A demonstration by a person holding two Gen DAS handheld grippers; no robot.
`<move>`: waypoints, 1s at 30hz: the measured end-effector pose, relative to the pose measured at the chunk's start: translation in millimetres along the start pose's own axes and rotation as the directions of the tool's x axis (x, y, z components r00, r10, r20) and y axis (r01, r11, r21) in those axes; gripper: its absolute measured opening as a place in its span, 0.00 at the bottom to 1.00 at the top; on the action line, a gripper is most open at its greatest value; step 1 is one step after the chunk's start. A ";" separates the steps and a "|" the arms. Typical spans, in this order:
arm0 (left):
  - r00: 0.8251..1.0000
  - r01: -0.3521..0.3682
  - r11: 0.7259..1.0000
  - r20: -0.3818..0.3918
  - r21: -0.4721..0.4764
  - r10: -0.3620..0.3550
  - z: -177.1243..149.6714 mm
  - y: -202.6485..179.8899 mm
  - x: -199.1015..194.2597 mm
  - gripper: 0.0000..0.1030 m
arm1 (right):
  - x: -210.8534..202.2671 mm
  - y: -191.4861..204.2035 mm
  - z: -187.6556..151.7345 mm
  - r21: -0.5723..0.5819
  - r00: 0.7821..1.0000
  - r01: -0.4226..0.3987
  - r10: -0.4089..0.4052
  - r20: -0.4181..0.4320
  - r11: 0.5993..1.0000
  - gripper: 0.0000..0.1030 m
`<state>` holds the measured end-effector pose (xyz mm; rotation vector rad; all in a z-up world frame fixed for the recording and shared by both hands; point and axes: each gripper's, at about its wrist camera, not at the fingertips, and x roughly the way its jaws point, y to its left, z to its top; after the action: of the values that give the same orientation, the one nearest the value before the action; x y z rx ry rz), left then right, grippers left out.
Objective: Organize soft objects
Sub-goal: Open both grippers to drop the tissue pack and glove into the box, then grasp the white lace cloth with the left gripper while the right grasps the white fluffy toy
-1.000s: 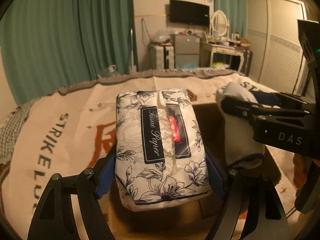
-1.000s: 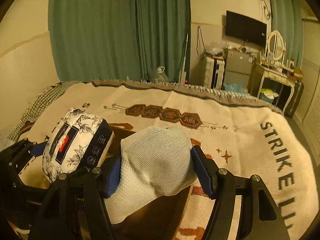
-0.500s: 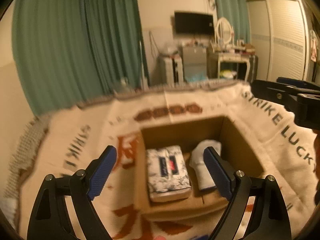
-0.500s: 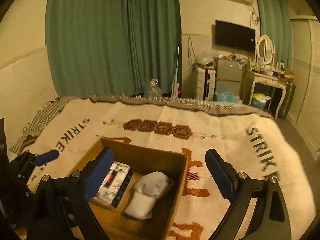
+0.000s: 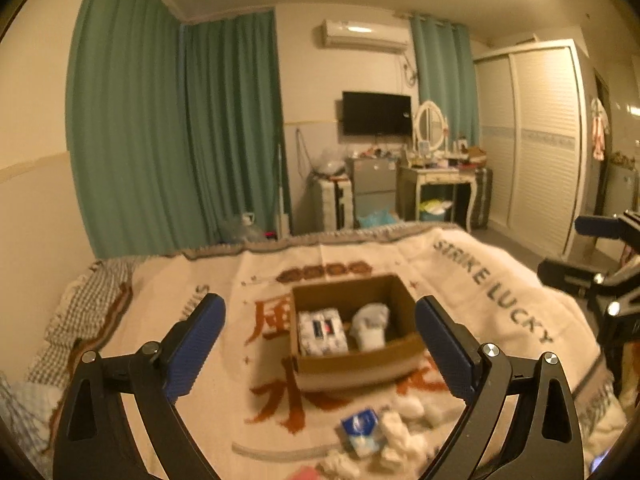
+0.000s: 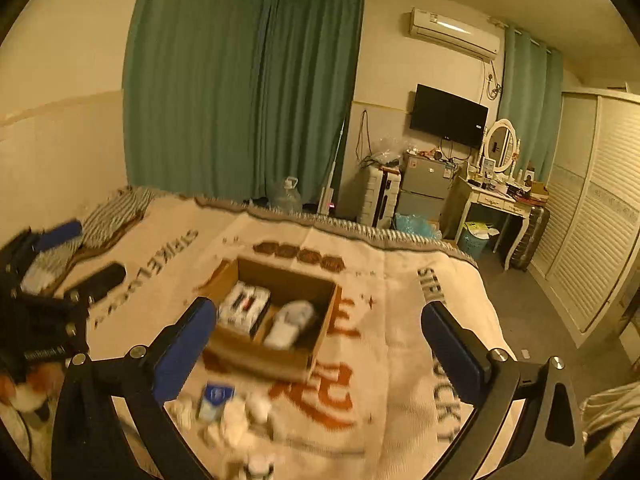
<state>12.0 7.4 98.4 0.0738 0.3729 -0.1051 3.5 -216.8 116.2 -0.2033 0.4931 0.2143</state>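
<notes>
A brown cardboard box sits on the blanket-covered bed. Inside it lie a floral tissue pack on the left and a white folded cloth on the right. My left gripper is open and empty, raised well above and short of the box. My right gripper is open and empty, also raised above the box. A small blue tissue packet and several white crumpled soft pieces lie on the blanket in front of the box.
The cream blanket with dark lettering covers the bed. A checked cloth lies at the left edge. Green curtains, a TV, a dressing table and a wardrobe stand beyond the bed. The right gripper shows at the right edge of the left wrist view.
Both grippers let go of the tissue pack and the white cloth, which now lie in the box. Both grippers opened and pulled back and up, away from the box.
</notes>
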 end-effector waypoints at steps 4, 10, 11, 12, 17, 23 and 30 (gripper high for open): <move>0.999 -0.045 0.999 -0.021 0.016 0.045 -29.3 -8.4 -3.2 0.94 | 0.8 12.6 -45.4 -0.008 0.998 -0.027 0.026 -0.056 1.000 1.00; 0.990 -0.038 0.999 -0.138 -0.025 0.034 -88.0 -18.7 27.6 0.94 | 49.6 25.9 -123.1 0.021 0.984 -0.021 0.025 -0.175 1.000 1.00; 0.987 -0.042 0.999 -0.159 -0.027 0.038 -100.1 -21.5 33.3 0.94 | 62.2 27.6 -138.7 0.021 0.978 -0.012 0.016 -0.207 1.000 1.00; 0.983 -0.050 0.998 -0.179 -0.029 0.044 -110.8 -23.4 40.0 0.94 | 72.6 27.5 -151.4 0.023 0.972 -0.017 0.022 -0.233 1.000 1.00; 0.959 -0.050 0.999 -0.281 -0.009 0.046 -154.3 -39.1 69.8 0.94 | 122.0 30.0 -201.9 0.124 0.925 -0.075 0.115 -0.361 0.989 0.95; 0.947 -0.041 0.999 -0.318 0.007 0.042 -171.0 -42.4 78.0 0.94 | 150.1 41.5 -225.0 0.165 0.883 -0.147 0.204 -0.423 0.975 0.78; 0.946 -0.007 1.000 -0.325 0.008 0.010 -175.1 -46.2 76.1 0.93 | 149.0 40.5 -225.9 0.207 0.872 -0.203 0.273 -0.406 0.957 0.37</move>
<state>14.2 -29.2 -94.6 0.0999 0.7024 -0.0855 20.7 -210.2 -156.9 -0.0298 0.9780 0.3748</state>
